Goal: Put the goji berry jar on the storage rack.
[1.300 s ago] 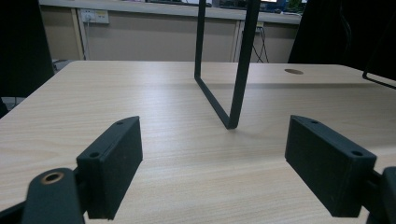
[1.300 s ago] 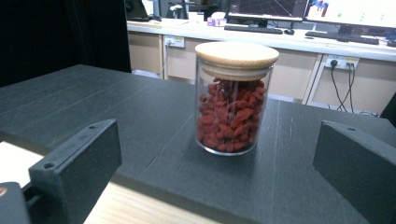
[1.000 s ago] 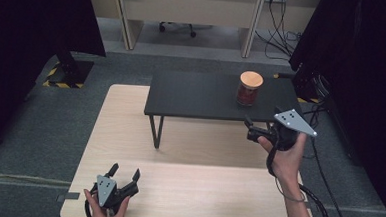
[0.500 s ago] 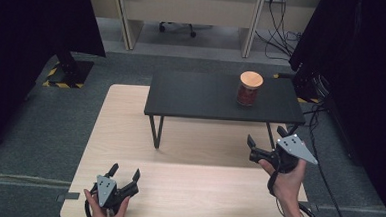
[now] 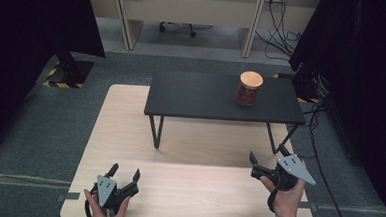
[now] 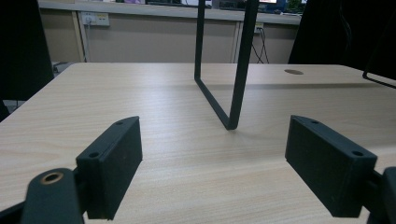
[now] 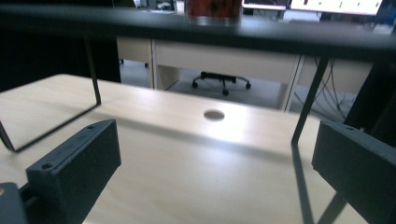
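High view: both grippers idle, jar set on the raised shelf

High view puts the glass jar with a round wooden lid and red contents upright on the small black metal-legged table, toward that table's right end; the right gripper hangs below and in front of the jar, well apart, jaws wide and empty; the left gripper sits farther off to the jar's lower left over the pale wooden tabletop, likewise spread with nothing between; I judge this a resting stage; a next reach would mean lifting the right gripper up and forward to the jar
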